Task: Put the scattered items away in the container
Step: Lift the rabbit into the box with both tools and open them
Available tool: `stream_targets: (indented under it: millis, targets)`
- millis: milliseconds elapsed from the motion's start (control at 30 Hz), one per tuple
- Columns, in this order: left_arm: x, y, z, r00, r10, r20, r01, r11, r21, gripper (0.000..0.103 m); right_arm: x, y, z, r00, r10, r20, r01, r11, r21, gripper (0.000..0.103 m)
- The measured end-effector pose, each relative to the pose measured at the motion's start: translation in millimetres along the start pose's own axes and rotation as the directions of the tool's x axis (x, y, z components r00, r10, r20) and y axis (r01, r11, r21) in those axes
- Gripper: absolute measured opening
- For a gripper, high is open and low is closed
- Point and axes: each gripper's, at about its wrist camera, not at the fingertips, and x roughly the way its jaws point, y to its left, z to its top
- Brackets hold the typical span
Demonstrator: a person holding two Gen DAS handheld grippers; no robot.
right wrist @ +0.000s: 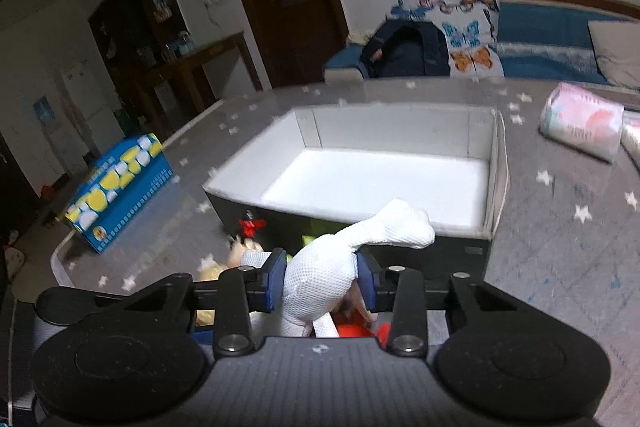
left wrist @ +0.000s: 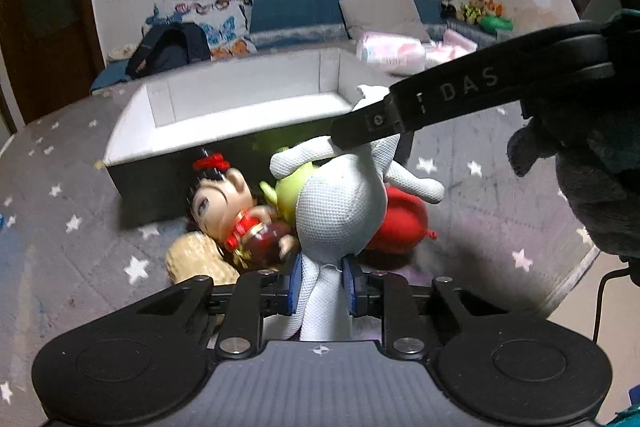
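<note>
A white mesh plush toy (left wrist: 340, 211) hangs between both grippers above the star-patterned mat. My left gripper (left wrist: 322, 285) is shut on its lower end. My right gripper (right wrist: 322, 277) is shut on its upper part (right wrist: 320, 275); its arm (left wrist: 460, 95) reaches in from the right in the left wrist view. The container (left wrist: 240, 115), a box with dark outside and white inside, stands just behind; it also shows in the right wrist view (right wrist: 492, 167). Under the toy lie a doll (left wrist: 224, 203), a green toy (left wrist: 288, 195), a red plush (left wrist: 400, 223) and a peanut-shaped plush (left wrist: 196, 263).
A blue and yellow box (right wrist: 116, 191) stands at the mat's left edge. Pink-white packs (right wrist: 580, 127) lie on the mat to the right of the container. A sofa with cushions (left wrist: 312, 15) and a dark backpack (left wrist: 168, 47) stands behind.
</note>
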Motion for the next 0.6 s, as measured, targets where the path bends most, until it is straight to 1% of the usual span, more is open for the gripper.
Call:
stream_targets:
  millis: [133,267,333,400,500,600]
  targets:
    - [-15.6,8.0,18.1,0.997,0.02,0.068,-0.02,1.0,-0.009,0.024,-10.6,0.8,18.9,0.998,0.018,0.067,-0.018,1.0,0.008,0.037]
    - [-16.1,19.8,44.4,0.994,0.041,0.105,-0.04,0.999,-0.01,0.024,-11.9,-3.3,39.9,0.993,0.026,0.114,-0.03,0.999,0.036,0.037]
    - [-14.3,25.1,58.4,0.991,0.055,0.123,-0.056,0.998,0.005,0.024,-8.3,-8.3,51.3,0.99,0.029,0.138,-0.038,0.997,0.062,0.037]
    - [-9.4,28.5,72.0,0.987,0.083,0.14,-0.089,0.995,0.041,0.024,-3.0,-15.3,62.8,0.988,0.033,0.152,-0.048,0.994,0.097,0.037]
    - [5.1,35.3,91.4,0.982,0.125,0.141,-0.139,0.986,0.092,0.023,8.6,-29.3,79.4,0.986,0.048,0.16,-0.076,0.982,0.171,0.037]
    - [24.4,46.2,108.9,0.985,0.133,0.11,-0.145,0.983,0.114,0.024,26.5,-43.0,90.8,0.988,0.038,0.152,-0.074,0.968,0.241,0.037]
